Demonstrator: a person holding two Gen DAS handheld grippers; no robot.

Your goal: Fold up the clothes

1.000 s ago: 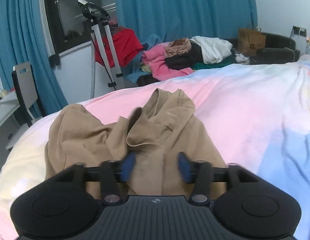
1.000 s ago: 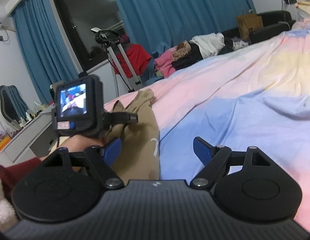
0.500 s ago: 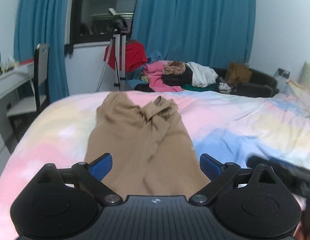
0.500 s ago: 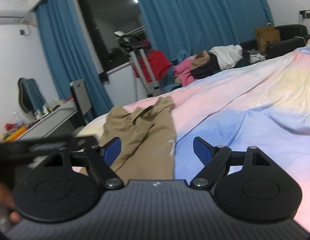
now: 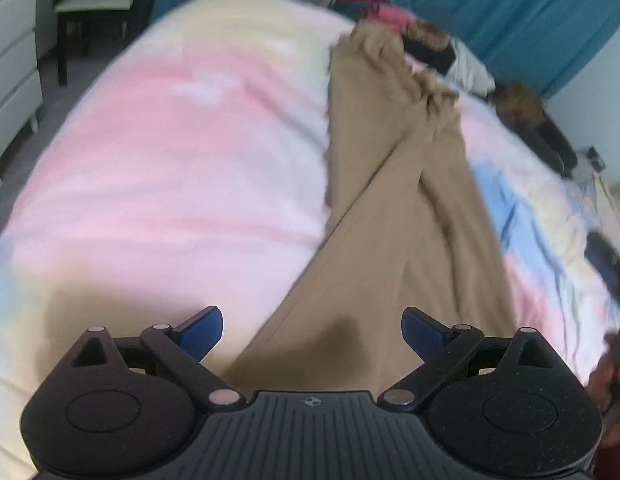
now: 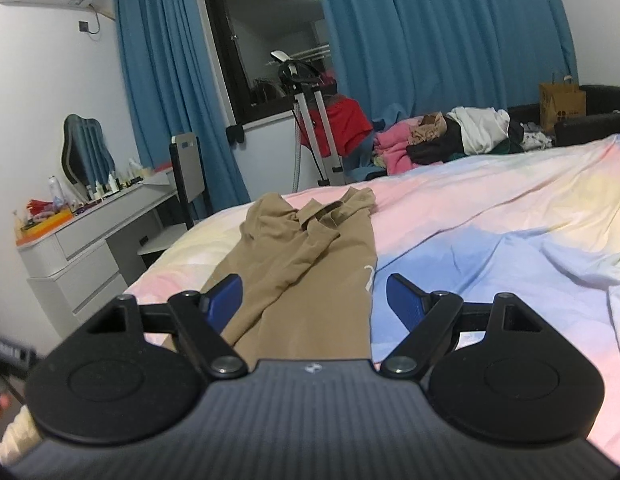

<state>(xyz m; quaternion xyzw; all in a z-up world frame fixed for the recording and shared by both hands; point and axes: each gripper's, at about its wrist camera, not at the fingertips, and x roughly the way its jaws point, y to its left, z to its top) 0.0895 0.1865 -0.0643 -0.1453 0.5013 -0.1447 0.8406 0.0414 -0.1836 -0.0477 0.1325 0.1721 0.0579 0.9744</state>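
Just let go: my left tool (image 5: pixel 311 330) and right tool (image 6: pixel 313 294) both spread, long tan cotton trousers (image 6: pixel 310 256) now stretched lengthwise on the pastel bed (image 6: pixel 489 240), ready for folding.

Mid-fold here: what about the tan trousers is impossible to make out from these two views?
- Near end of the tan trousers: hidden in both wrist views behind each hand-held gripper's body.
- Far end: motion-blurred in the left wrist view.
- White mark on the trousers: too small to identify, right wrist view.
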